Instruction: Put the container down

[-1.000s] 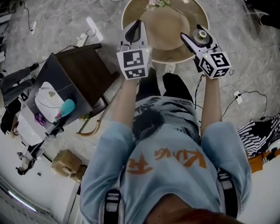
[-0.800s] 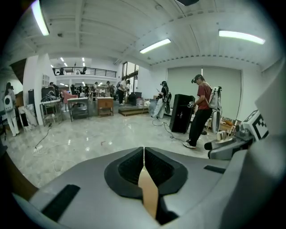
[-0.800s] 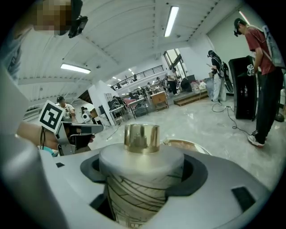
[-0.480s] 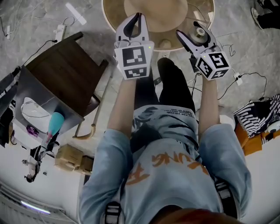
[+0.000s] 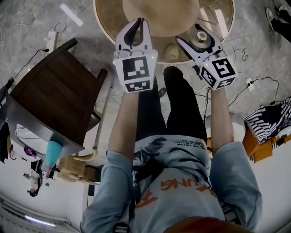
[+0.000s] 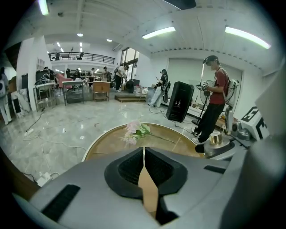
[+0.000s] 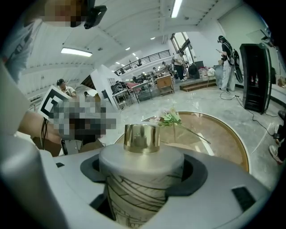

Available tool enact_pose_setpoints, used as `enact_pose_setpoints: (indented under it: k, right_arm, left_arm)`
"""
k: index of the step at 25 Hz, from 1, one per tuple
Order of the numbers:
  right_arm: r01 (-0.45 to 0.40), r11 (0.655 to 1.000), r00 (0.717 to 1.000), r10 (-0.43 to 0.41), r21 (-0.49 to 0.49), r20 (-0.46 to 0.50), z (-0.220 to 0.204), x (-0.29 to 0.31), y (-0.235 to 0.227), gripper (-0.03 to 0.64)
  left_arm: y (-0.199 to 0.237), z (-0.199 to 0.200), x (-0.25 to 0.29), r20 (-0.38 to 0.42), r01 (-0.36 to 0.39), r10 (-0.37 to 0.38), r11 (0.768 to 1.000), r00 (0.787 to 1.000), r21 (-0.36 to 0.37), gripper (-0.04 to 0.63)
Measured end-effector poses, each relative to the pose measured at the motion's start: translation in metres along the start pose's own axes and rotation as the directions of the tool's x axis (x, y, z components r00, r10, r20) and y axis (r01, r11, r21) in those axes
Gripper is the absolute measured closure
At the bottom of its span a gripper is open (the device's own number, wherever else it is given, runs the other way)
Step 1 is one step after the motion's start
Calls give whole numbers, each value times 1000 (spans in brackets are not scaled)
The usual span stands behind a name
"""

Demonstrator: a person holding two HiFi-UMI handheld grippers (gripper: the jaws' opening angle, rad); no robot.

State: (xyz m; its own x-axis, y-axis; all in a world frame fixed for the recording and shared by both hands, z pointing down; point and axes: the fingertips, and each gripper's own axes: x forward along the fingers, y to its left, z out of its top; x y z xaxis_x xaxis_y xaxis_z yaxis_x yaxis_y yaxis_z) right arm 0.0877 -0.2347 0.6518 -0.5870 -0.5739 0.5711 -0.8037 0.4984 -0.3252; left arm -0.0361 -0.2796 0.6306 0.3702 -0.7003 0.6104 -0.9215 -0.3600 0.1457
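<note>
The container (image 7: 140,183) is a white jar with dark line patterning and a gold cap (image 7: 141,136). It stands upright between the jaws of my right gripper (image 7: 143,167), which is shut on it. In the head view the right gripper (image 5: 200,38) holds the container (image 5: 201,37) over the near rim of the round gold-rimmed table (image 5: 109,18). My left gripper (image 5: 138,25) hovers beside it over the same rim. In the left gripper view its jaws (image 6: 144,154) meet, shut on nothing. A pink flower sprig (image 6: 134,130) lies on the table farther back.
A dark wooden side table (image 5: 54,100) stands left of the person's legs. Cables and a power strip (image 5: 70,13) lie on the marble floor. Striped cloth (image 5: 268,120) is at the right. A person in a red shirt (image 6: 216,89) and a black cabinet (image 6: 179,102) stand beyond the round table.
The person has stepped closer to the round table, and both grippers now reach slightly farther over its near rim. The right gripper still holds the container; the left stays shut.
</note>
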Motion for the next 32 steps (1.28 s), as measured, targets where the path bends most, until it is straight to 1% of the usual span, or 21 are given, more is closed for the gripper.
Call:
enact_pose_setpoints:
  k: [3, 5, 9, 14, 17, 21, 26, 29, 32]
  right_arm:
    - [56, 997, 998, -57, -58, -2, -11, 24, -7, 255]
    - [71, 993, 997, -73, -92, -20, -19, 40, -9, 255]
    - [73, 992, 996, -77, -107, -43, -27, 68, -12, 255]
    - [115, 984, 992, -122, -137, -43, -22, 105, -22, 256]
    - [124, 981, 990, -132, -148, -45, -17, 124, -30, 256]
    - [150, 973, 986, -161, -178, -47, -8, 148, -44, 256]
    - [173, 971, 983, -181, -164, -34, 2, 172, -62, 256]
    - [193, 962, 979, -202, -193, -29, 11, 190, -69, 256]
    - [205, 955, 976, -215, -213, -24, 18, 204, -71, 256]
  left_arm:
    - [9, -20, 11, -20, -9, 9, 1000, 1000, -15, 561]
    - [13, -28, 15, -31, -11, 10, 1000, 999, -17, 562]
    - [17, -39, 21, -52, -4, 3, 1000, 999, -22, 563]
    - [27, -50, 41, -72, -1, -3, 999, 997, -49, 563]
    - [32, -52, 52, -80, 8, -12, 998, 997, -57, 563]
    - [43, -50, 66, -87, 1, -7, 998, 996, -65, 563]
    - [51, -51, 79, -107, 0, -8, 998, 994, -69, 563]
    - [57, -48, 87, -111, -2, -6, 997, 994, -71, 563]
    - [60, -44, 92, -110, -4, -6, 996, 994, -89, 563]
